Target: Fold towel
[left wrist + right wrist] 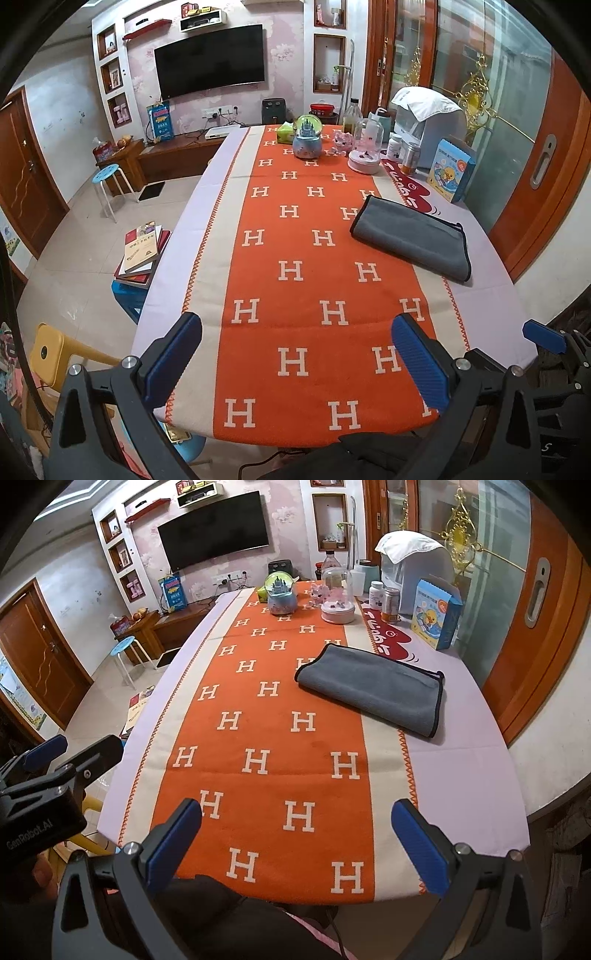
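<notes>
Left wrist view is showing the left gripper [297, 354] hovering over the near end of the surface [487, 254], its jaws spread wide and holding nothing; the right gripper [297, 834] is hovering likewise, jaws released. A grey towel [412, 238], already lying doubled over, is resting flat toward the far right, partly on the orange H-patterned runner [295, 258]. For a neat next fold, both grippers are probably best pinching matching corners of one short edge, lifting evenly.
</notes>
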Action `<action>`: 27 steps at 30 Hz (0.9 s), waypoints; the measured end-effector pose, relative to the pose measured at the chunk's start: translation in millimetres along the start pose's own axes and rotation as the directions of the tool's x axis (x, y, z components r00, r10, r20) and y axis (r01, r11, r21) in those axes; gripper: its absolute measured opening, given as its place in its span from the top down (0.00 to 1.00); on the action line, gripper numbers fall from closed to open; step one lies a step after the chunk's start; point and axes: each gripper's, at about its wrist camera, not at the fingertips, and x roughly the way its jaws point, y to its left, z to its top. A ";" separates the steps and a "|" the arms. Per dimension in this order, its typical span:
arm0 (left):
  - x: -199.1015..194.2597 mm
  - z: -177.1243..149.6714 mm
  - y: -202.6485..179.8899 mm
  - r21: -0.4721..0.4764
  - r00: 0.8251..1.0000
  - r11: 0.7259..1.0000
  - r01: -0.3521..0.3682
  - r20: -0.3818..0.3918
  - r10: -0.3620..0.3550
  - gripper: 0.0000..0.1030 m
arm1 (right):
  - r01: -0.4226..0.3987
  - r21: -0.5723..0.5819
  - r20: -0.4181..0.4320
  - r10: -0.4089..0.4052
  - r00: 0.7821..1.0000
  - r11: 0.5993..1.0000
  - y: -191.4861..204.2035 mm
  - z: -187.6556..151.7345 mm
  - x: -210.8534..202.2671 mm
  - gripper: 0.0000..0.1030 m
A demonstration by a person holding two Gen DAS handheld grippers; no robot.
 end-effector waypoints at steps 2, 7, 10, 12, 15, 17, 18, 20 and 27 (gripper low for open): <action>1.9 0.9 -2.5 0.002 1.000 1.000 0.000 -0.004 0.000 0.01 | 0.001 -0.001 -0.002 -0.001 1.000 1.000 0.0 -0.1 0.4 0.00; 6.7 1.5 -5.5 0.002 1.000 1.000 -0.002 -0.014 0.002 0.01 | 0.000 -0.002 -0.012 0.000 1.000 1.000 -1.1 2.2 4.2 0.00; 10.5 1.8 -5.3 0.000 1.000 1.000 -0.003 -0.021 0.003 0.01 | 0.000 -0.004 -0.020 0.000 1.000 1.000 -0.7 3.3 7.1 0.00; 12.7 2.1 -5.4 -0.002 1.000 1.000 -0.004 -0.027 0.004 0.01 | 0.000 -0.006 -0.023 0.000 1.000 1.000 0.1 3.9 8.3 0.00; 14.1 1.5 -4.2 -0.003 1.000 1.000 -0.003 -0.030 0.003 0.01 | 0.001 -0.011 -0.028 -0.001 1.000 1.000 1.6 4.7 10.6 0.00; 14.0 1.4 -4.3 -0.003 1.000 1.000 -0.003 -0.030 0.003 0.01 | 0.002 -0.011 -0.031 -0.002 1.000 1.000 1.3 4.5 11.8 0.00; 14.0 1.3 -4.3 -0.003 1.000 1.000 -0.003 -0.030 0.003 0.01 | 0.002 -0.010 -0.033 -0.003 0.999 1.000 1.1 4.8 12.4 0.00; 15.2 0.8 -4.4 -0.002 1.000 1.000 -0.002 -0.031 0.002 0.01 | 0.004 -0.010 -0.036 -0.004 0.999 1.000 1.0 5.1 12.9 0.00; 18.3 -1.4 -5.5 0.005 0.999 1.000 0.003 -0.037 -0.003 0.01 | 0.003 -0.011 -0.035 -0.003 0.999 1.000 1.0 5.3 13.0 0.00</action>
